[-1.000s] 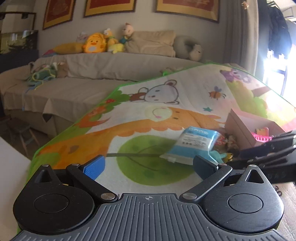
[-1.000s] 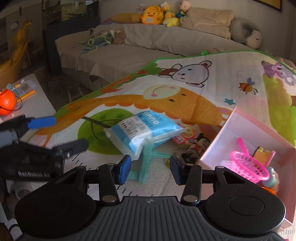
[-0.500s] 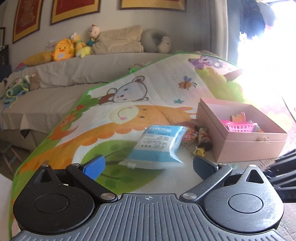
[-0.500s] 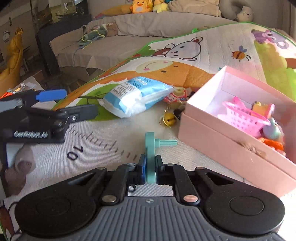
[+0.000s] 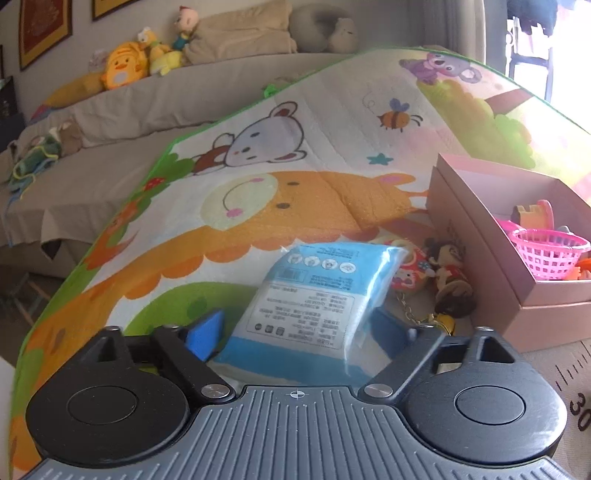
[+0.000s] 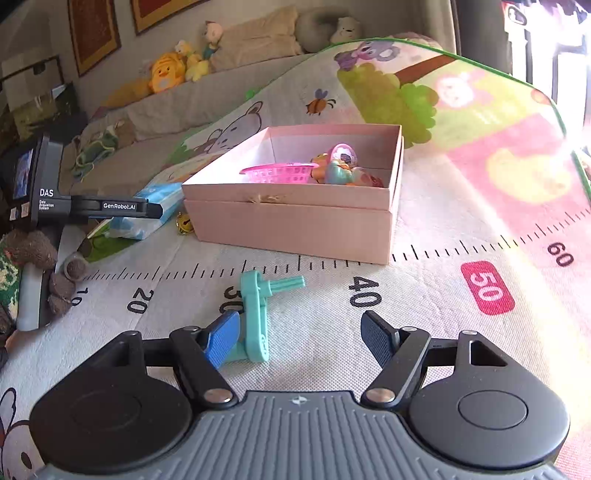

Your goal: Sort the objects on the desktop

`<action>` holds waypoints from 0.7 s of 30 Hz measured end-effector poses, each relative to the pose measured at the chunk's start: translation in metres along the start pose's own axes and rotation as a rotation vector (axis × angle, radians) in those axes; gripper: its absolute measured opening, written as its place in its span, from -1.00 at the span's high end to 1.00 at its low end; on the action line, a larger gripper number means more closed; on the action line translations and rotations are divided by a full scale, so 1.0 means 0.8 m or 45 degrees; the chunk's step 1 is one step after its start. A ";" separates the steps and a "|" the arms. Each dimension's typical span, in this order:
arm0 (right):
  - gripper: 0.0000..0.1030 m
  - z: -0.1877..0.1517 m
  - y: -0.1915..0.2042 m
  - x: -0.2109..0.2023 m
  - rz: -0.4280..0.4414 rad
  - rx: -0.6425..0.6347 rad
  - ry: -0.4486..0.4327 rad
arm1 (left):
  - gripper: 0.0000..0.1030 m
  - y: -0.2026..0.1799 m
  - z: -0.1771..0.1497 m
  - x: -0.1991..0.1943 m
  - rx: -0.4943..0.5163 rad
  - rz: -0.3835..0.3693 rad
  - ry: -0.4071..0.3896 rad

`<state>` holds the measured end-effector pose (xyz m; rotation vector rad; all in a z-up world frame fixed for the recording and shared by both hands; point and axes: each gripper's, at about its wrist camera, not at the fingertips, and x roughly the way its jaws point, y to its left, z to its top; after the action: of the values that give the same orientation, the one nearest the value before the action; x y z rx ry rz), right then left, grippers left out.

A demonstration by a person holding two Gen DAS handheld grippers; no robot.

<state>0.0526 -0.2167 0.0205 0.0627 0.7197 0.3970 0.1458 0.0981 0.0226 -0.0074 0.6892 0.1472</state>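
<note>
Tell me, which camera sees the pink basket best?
The right wrist view: the basket sits whole inside the box, away from the edge. In the left wrist view it is at the picture's right edge, partly hidden by the box wall.

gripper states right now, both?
Left hand-held gripper: jaws have just been closing around the blue tissue pack; grip unclear.
Right hand-held gripper: jaws have just opened; teal plastic toy released on the mat.

One pink box stands on one play mat. One pink basket lies inside it among several small toys too jumbled to count. Outside it lie one blue-and-white packet, one teal plastic piece, one doll keychain and one round patterned trinket. Three framed pictures hang on the wall.
</note>
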 end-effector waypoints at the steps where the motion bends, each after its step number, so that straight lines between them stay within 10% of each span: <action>1: -0.51 -0.003 -0.003 0.003 0.006 0.023 0.004 | -0.50 -0.001 -0.002 -0.001 0.004 0.006 0.007; 15: -1.00 -0.008 -0.012 0.007 0.004 0.100 -0.019 | -0.41 -0.028 -0.077 -0.130 0.056 -0.153 -0.024; 21: -1.00 -0.008 -0.002 0.011 -0.029 0.042 0.004 | -0.82 -0.046 -0.117 -0.162 0.089 -0.302 -0.020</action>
<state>0.0548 -0.2152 0.0100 0.0851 0.7293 0.3634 -0.0071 0.0395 0.0310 -0.0209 0.6721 -0.1044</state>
